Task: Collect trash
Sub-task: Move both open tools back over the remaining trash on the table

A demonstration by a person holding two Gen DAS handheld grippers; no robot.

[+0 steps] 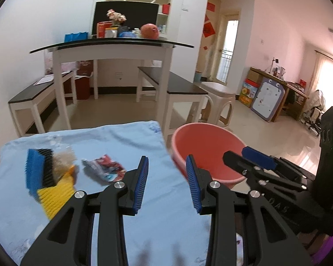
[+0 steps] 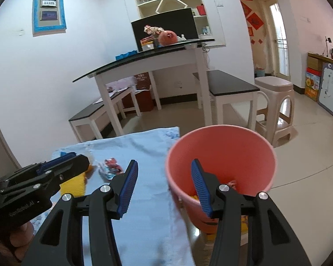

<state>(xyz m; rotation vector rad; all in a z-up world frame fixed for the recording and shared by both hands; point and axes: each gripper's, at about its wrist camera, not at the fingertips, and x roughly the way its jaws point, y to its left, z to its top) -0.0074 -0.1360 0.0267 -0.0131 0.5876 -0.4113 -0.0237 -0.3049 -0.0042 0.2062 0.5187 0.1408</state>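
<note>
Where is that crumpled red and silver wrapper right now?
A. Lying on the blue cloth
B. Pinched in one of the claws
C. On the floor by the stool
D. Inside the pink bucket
A: the wrapper lies on the blue cloth, left of the pink bucket, with no gripper touching it.

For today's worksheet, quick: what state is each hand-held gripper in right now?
Left hand-held gripper: open, holding nothing, above the blue cloth.
Right hand-held gripper: open, holding nothing, one finger over the pink bucket.
</note>
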